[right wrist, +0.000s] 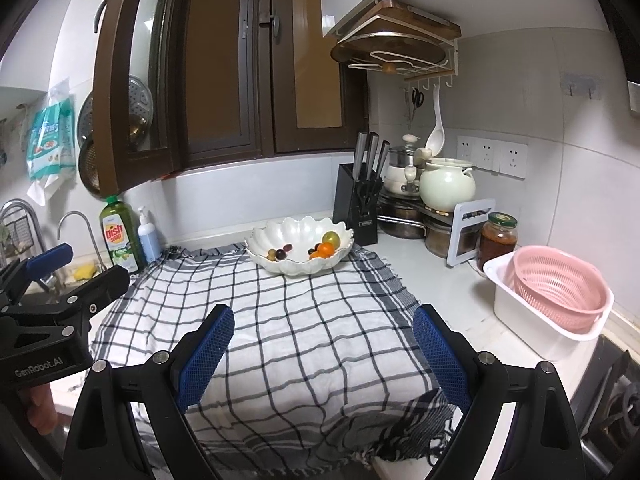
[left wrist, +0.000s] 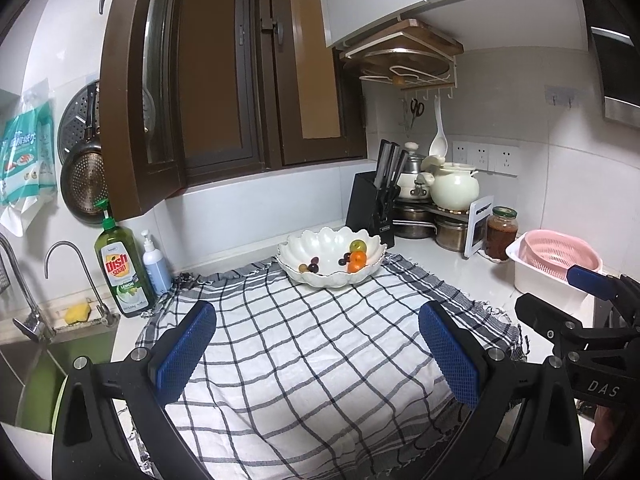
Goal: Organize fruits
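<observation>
A checked cloth (left wrist: 304,344) covers the desk (right wrist: 452,280), bare between both grippers and the bowl (left wrist: 332,256) at its far edge. The bowl holds an orange (left wrist: 357,261), an apple (left wrist: 358,245) and dark grapes (left wrist: 313,267). A pink colander (right wrist: 560,284) sits in a white tub (right wrist: 532,320) to the right. Left gripper (left wrist: 316,356) and right gripper (right wrist: 324,356): jaws wide, holding nothing

The white scalloped ceramic bowl (left wrist: 331,258) sits on the checked cotton cloth's (left wrist: 304,360) far edge, left of the black knife block (left wrist: 374,204), holding fruits (left wrist: 354,258)
</observation>
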`<state>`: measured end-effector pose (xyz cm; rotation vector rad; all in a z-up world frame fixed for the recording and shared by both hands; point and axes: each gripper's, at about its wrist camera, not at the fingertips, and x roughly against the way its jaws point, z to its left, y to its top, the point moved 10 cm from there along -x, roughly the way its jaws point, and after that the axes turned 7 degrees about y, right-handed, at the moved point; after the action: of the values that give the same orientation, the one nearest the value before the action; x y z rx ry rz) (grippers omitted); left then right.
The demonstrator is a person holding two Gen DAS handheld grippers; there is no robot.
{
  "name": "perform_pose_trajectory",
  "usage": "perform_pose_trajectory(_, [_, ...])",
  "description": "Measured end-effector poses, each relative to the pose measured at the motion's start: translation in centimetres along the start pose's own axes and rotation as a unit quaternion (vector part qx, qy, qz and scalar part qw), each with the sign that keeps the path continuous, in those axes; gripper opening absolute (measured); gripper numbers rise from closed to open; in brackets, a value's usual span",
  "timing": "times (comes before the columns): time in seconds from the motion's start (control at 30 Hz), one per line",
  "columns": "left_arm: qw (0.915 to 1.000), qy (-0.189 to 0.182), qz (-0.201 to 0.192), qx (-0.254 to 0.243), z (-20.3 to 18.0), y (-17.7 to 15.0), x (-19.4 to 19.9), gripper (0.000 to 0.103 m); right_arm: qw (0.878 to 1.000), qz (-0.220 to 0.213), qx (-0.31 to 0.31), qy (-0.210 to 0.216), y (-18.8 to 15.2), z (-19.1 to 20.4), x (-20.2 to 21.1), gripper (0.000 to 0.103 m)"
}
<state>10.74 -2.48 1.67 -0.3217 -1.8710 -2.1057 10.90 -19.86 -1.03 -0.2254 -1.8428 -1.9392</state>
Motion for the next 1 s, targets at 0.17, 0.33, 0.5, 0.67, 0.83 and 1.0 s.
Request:
perform_pose_trajectory(0.17, [1.0, -0.002, -0.002, -0.001, -0.26, 0.07, 0.23, 0.103, 1.0, -0.003, 0.002, -0.001, -0.01, -0.04, 0.45, 0.092])
perform_pose_trajectory(0.33, [1.0, -0.003, -0.006, -0.005, -0.65, 0.28, 0.44, 0.103, 1.0, -0.002, -0.002, -0.001, -0.08, -0.2, 0.78, 0.092])
perform_pose_trajectory(0.5, [1.0, -0.005, -0.006, -0.006, -0.79, 0.29, 0.53, 0.103, 1.0, -0.002, -0.001, -0.002, -0.03, -0.46, 0.79, 0.092])
perform_pose_trajectory(0.67, [0.9999, -0.004, -0.007, -0.007, -0.79, 0.32, 0.55, 0.103, 1.0, -0.002, -0.002, -0.003, -0.08, -0.56, 0.86, 0.092])
perform_pose_trajectory(0.83, [0.9999, -0.005, -0.007, -0.007, -0.87, 0.4, 0.55, 0.103, 1.0, -0.002, -0.002, -0.003, -0.08, -0.58, 0.86, 0.092])
perform_pose_trajectory(1.0, [0.9999, -0.006, -0.007, -0.007, -0.95, 0.4, 0.54, 0.103, 1.0, -0.001, -0.002, -0.003, -0.14, -0.68, 0.89, 0.092])
